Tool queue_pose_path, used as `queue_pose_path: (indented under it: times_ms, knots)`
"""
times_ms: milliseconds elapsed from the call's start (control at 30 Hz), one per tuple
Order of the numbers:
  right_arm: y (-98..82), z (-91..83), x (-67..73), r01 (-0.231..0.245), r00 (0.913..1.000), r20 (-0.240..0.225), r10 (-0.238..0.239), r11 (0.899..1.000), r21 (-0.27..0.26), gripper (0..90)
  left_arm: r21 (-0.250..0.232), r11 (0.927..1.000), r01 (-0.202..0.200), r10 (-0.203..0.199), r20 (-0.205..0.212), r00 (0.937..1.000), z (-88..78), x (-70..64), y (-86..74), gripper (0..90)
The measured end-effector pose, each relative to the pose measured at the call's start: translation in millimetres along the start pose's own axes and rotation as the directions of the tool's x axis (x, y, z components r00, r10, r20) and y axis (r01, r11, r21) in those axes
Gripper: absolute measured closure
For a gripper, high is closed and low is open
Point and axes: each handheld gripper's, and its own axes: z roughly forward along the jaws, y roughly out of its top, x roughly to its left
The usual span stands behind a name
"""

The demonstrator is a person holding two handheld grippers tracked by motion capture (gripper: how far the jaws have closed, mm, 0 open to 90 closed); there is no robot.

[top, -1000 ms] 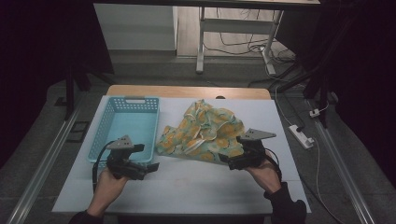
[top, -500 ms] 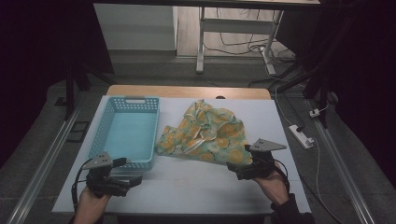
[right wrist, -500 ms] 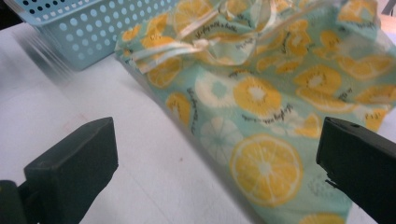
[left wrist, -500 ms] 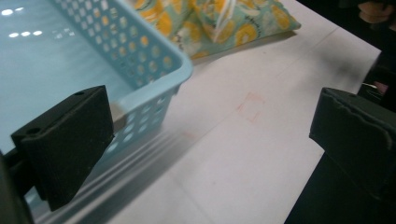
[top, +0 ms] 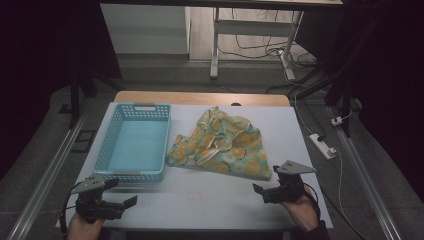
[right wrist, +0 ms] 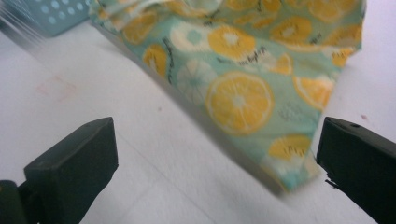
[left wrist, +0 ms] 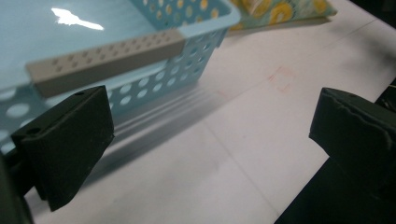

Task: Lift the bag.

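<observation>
From above, our left gripper (top: 131,201) and right gripper (top: 257,190) wait at the tabletop's near edge. Left gripper view: jaws wide before the basket (left wrist: 140,42). Right gripper view: jaws wide, facing the cloth (right wrist: 243,79) mid-table; next we should pinch its near corner.

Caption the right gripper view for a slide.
Open right claw hovering over the white table, facing the near corner of a crumpled mint-green cloth printed with orange slices.
</observation>
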Motion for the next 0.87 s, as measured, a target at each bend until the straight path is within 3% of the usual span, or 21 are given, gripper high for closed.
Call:
queue_pose_path:
  times_ms: [167, 467, 867]
  knots:
    - [-13.3, -3.0, -1.0, -0.013, 0.9997, 0.023, 0.013, 1.0, 0.028, 0.0, 0.034, 0.9994, 0.0, 0.002, -0.046, 0.9989, 0.4, 3.4, -7.9, 0.0]
    - [-32.9, -10.9, -2.4, -0.046, 0.9982, 0.042, 0.043, 0.997, 0.066, 0.0, 0.074, 0.997, 0.023, -0.017, -0.076, 0.997, -2.3, 10.3, -18.4, 0.0]
    - [-40.8, -17.6, -1.2, -0.063, 0.9976, 0.034, 0.06, 0.993, 0.102, 0.0, 0.127, 0.9912, 0.035, -0.026, -0.077, 0.9967, -0.2, 11.7, -19.9, 0.0]
